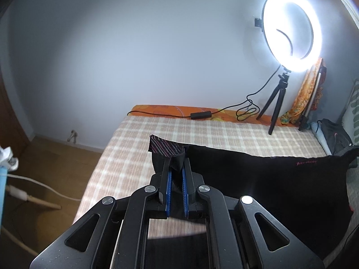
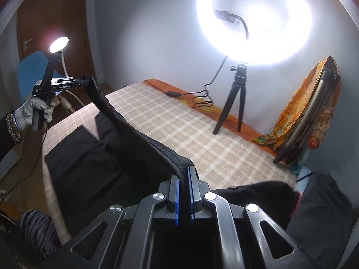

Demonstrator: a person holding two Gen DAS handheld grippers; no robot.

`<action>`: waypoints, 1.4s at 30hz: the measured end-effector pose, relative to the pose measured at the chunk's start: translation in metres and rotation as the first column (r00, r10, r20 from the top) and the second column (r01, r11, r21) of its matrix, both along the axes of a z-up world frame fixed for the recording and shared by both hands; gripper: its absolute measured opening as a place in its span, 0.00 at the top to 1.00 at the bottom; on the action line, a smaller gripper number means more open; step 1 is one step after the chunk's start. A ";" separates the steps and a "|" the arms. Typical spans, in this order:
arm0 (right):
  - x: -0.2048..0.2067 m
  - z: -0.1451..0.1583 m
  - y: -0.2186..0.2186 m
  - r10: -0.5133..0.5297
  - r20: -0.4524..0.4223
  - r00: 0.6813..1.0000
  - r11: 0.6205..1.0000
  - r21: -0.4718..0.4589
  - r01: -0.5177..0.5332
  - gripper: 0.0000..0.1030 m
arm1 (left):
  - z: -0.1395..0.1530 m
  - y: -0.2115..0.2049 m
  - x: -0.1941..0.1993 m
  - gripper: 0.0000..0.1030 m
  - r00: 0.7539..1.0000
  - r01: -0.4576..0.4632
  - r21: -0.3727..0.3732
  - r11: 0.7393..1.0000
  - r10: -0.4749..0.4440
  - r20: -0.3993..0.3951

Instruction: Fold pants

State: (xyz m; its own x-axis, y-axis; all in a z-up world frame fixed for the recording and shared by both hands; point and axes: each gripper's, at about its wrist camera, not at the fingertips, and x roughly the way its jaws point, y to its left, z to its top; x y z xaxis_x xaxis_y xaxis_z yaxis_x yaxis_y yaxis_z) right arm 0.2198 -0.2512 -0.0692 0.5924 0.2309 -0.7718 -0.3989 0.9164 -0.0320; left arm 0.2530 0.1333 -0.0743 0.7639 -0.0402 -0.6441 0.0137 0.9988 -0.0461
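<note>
Both tongs are clamped on the black pants (image 2: 125, 157): left tongs (image 1: 176, 160) pinch one corner of the waistband, right tongs (image 2: 184, 168) the other, the band stretched between them above the bed (image 2: 179, 121). Checked bedcover lies bare toward twelve o'clock. A lamp tripod (image 2: 233, 103) stands at one o'clock, near the far edge.

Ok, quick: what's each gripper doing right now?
Left gripper: closed on the black pants' waistband corner.
Right gripper: closed on the waistband's other end.
</note>
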 end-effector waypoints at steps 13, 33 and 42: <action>-0.105 -0.024 0.039 0.053 -0.072 0.996 0.999 -0.001 -0.054 0.96 | -0.030 0.004 -0.110 0.94 0.999 -0.034 -0.020 0.999 0.034 0.006; -0.148 -0.081 0.051 0.023 -0.193 0.981 0.998 -0.048 -0.033 0.96 | -0.111 0.004 -0.176 0.93 0.991 -0.093 -0.125 0.988 0.079 -0.109; -0.149 -0.086 0.057 0.029 -0.196 0.980 0.997 -0.069 -0.043 0.96 | -0.117 0.033 -0.208 0.64 0.989 -0.136 -0.390 0.911 0.101 -0.110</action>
State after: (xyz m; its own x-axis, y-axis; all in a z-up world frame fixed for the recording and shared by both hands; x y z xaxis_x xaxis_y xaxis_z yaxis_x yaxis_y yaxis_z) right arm 0.0708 -0.1944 -0.1552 0.4213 0.1891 -0.8870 -0.4369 0.8994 -0.0158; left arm 0.0446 0.1659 -0.1918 0.7216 -0.2178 -0.6572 -0.1253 0.8925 -0.4333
